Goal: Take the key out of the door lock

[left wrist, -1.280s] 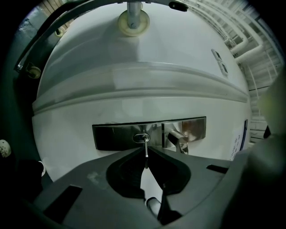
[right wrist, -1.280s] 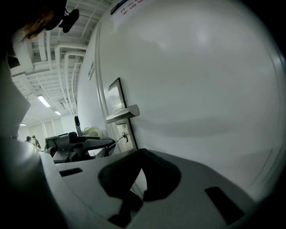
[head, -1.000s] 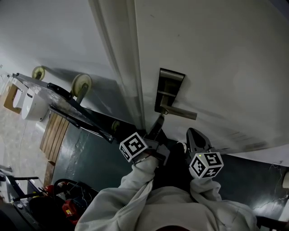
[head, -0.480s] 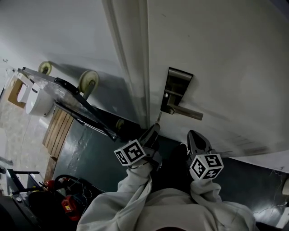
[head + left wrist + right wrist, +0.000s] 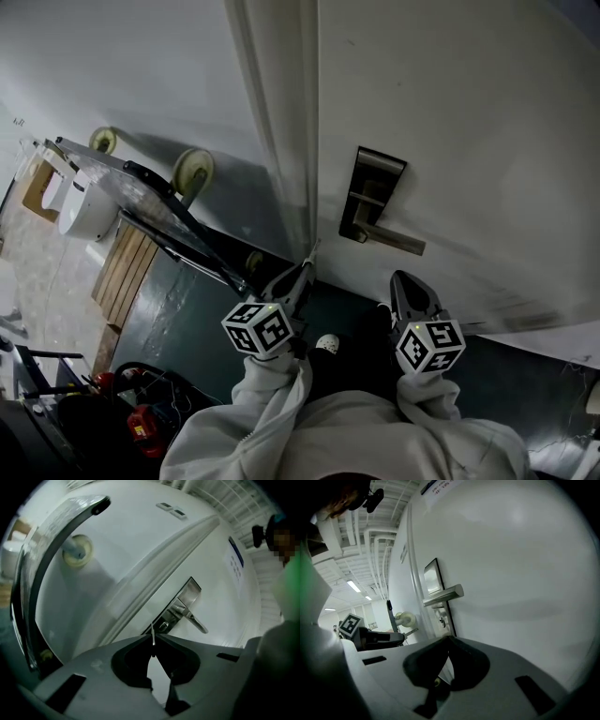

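A steel lock plate (image 5: 372,197) with a lever handle (image 5: 394,240) sits on the white door (image 5: 450,112). Its keyhole (image 5: 162,626) shows bare below the lever, also as the keyhole (image 5: 441,619) in the right gripper view. My left gripper (image 5: 304,270) is shut on a thin silver key (image 5: 153,637). The blade pokes out past the closed tips, clear of the lock and left of it, near the door's edge. My right gripper (image 5: 406,283) hangs below the lever, apart from the door. Its jaws are shut with nothing between them (image 5: 449,640).
The door frame (image 5: 281,122) runs up left of the lock. A hand truck with cream wheels (image 5: 192,172) leans on the wall at left, beside a white container (image 5: 80,202) and wooden slats (image 5: 120,274). Red tools (image 5: 141,433) lie on the dark floor.
My left gripper has drawn back from the lock plate, down and to the left, rolling as it went, and the key has come away with it. The right gripper has stayed put.
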